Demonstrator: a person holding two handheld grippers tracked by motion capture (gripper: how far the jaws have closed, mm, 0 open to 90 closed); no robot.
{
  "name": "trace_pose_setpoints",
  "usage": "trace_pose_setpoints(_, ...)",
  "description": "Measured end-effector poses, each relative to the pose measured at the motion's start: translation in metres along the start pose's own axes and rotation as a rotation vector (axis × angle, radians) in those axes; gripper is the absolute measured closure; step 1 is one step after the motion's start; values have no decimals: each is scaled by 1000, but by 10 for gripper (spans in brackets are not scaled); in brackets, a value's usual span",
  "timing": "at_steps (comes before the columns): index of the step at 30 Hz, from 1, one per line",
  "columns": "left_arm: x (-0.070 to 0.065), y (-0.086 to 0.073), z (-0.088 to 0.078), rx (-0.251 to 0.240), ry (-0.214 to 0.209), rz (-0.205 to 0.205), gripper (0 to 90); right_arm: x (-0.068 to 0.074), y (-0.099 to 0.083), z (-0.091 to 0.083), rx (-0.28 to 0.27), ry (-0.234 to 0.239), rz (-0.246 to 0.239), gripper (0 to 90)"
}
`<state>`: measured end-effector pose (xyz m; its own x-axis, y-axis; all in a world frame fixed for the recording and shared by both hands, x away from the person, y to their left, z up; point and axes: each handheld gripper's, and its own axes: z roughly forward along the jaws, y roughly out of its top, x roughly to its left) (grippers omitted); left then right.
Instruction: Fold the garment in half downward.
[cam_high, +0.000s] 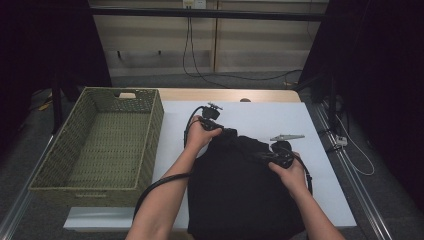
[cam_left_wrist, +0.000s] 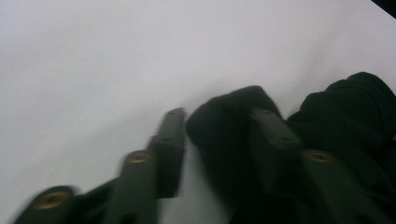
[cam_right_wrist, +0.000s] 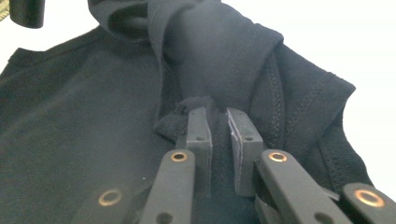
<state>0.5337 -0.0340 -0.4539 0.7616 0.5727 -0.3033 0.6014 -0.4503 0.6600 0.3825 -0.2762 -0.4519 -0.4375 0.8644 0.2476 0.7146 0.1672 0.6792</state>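
A black garment (cam_high: 240, 195) lies bunched on the white table top (cam_high: 250, 117), its upper edge gathered into folds. My left gripper (cam_high: 226, 131) is at the garment's upper left corner. In the left gripper view, which is blurred, the left gripper (cam_left_wrist: 217, 126) has its jaws apart, with a fold of the garment (cam_left_wrist: 355, 107) between them lying against the right-hand jaw. My right gripper (cam_high: 262, 154) is at the garment's upper right. In the right gripper view the right gripper (cam_right_wrist: 219, 119) is nearly closed, pinching a gathered fold of the garment (cam_right_wrist: 70, 116).
A green woven basket (cam_high: 85, 189) stands at the table's left, holding nothing. White table surface shows behind and to the right of the garment. Cables (cam_high: 200, 75) trail on the floor beyond the far edge.
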Motion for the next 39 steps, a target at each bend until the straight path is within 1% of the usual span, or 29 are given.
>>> trace_pose_setpoints(1,-2,0,3,7,4,28,588,0,0,1,-2,-2,0,808)
trace_pose_setpoints(2,-4,0,4,2,6,41,596,0,0,1,-2,-1,4,809)
trace_pose_setpoints(3,-5,0,6,0,17,52,611,0,0,1,-3,-1,2,809)
trace_pose_setpoints(5,-9,1,8,11,36,87,674,0,0,1,-2,-1,6,809)
trace_pose_setpoints(6,-11,1,8,13,50,91,703,0,0,1,-1,-1,7,809)
trace_pose_setpoints(7,-13,1,8,16,54,110,754,0,0,1,-1,-2,9,809)
trace_pose_setpoints(8,-15,1,9,16,55,117,792,0,0,1,0,-3,9,809)
trace_pose_setpoints(9,-17,1,9,19,65,115,809,0,0,1,0,-5,9,809)
trace_pose_setpoints(11,-20,2,7,34,71,106,828,0,0,1,-1,-7,13,809)
trace_pose_setpoints(12,-22,2,4,36,67,97,832,0,0,1,-3,-6,11,809)
trace_pose_setpoints(13,-23,2,2,21,60,85,833,-1,-1,1,-5,-7,14,809)
trace_pose_setpoints(14,-24,3,-3,3,50,66,834,-1,-1,0,-9,-10,14,810)
trace_pose_setpoints(15,-25,3,-8,-4,41,70,834,-1,-1,0,-17,-18,14,810)
trace_pose_setpoints(19,-34,4,-30,-39,26,84,833,-1,-1,-7,-33,-10,14,809)
trace_pose_setpoints(20,-36,4,-37,-51,15,86,833,-1,-1,-8,-40,-9,11,809)
trace_pose_setpoints(21,-39,2,-43,-78,1,83,833,-1,-1,-11,-48,-10,13,809)
trace_pose_setpoints(23,-46,-1,-56,-111,-8,102,833,-1,-1,-17,-72,-9,18,809)
trace_pose_setpoints(25,-52,-4,-66,-127,-15,109,832,-2,-1,-22,-93,-10,28,809)
trace_pose_setpoints(27,-58,-10,-77,-138,-14,124,832,-2,-1,-29,-116,-8,27,809)
trace_pose_setpoints(28,-61,-13,-81,-146,-15,129,832,-1,-1,-33,-123,-9,23,809)
trace_pose_setpoints(31,-70,-24,-92,-166,-27,155,832,0,-3,-42,-153,-1,34,809)
trace_pose_setpoints(32,-73,-28,-95,-176,-28,163,832,0,-4,-45,-165,-1,34,809)
trace_pose_setpoints(34,-77,-37,-100,-178,-31,177,832,2,-7,-50,-176,-7,28,809)
trace_pose_setpoints(36,-79,-45,-105,-189,-34,182,833,3,-11,-56,-191,-1,25,809)
trace_pose_setpoints(38,-82,-53,-109,-194,-41,187,832,5,-15,-60,-194,-6,15,809)
trace_pose_setpoints(39,-84,-57,-111,-205,-43,194,832,6,-17,-62,-194,-11,9,810)
